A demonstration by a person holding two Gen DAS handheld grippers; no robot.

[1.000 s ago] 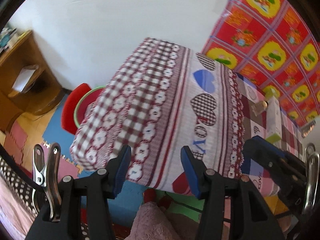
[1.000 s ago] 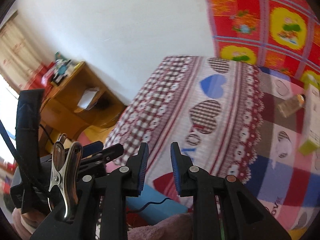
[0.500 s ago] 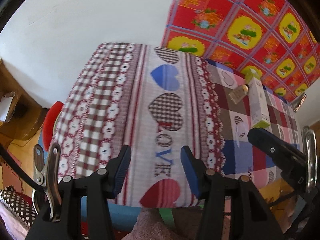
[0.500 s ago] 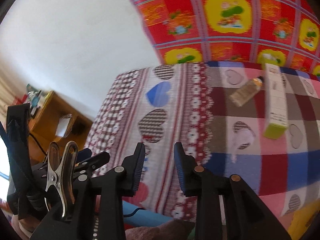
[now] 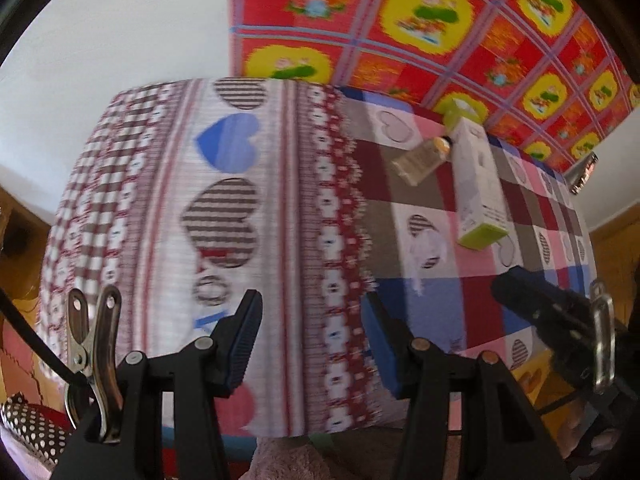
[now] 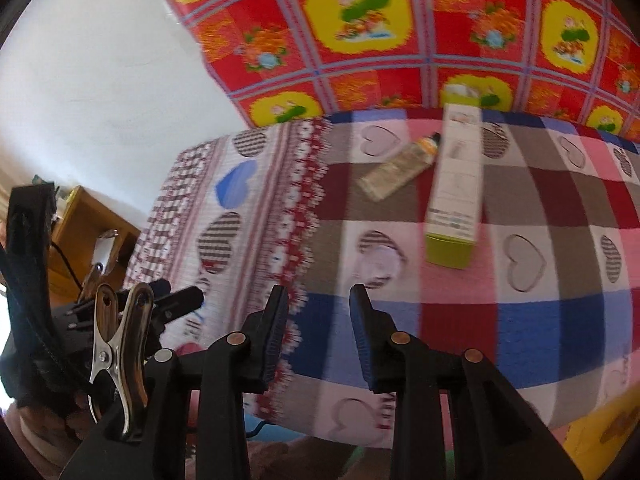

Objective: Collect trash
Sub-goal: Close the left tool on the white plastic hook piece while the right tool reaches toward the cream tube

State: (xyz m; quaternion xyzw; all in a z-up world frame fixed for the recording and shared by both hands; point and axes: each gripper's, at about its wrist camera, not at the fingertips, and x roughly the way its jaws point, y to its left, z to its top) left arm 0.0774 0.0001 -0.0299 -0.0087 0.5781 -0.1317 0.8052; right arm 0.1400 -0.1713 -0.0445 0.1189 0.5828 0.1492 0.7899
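Observation:
A long white carton with a green end (image 5: pixel 478 184) (image 6: pixel 456 184) lies on the heart-patterned tablecloth (image 5: pixel 240 200) (image 6: pixel 520 280). A squeezed beige tube with a dark cap (image 5: pixel 420 158) (image 6: pixel 400 168) lies just left of it, touching its far end. My left gripper (image 5: pixel 310 340) is open and empty, short of the table's near edge. My right gripper (image 6: pixel 318 326) is open with a narrower gap, empty, over the near edge, well short of the carton. Each gripper shows at the edge of the other's view.
A red and yellow patterned cloth (image 6: pixel 400 20) hangs on the wall behind the table. A wooden desk (image 6: pixel 84 224) stands at the left by the white wall. A shiny wrapper (image 5: pixel 582 172) lies at the table's far right edge.
Both grippers have swung right and risen, so the table top with the carton and tube has come into fuller view. The right gripper's gap has widened.

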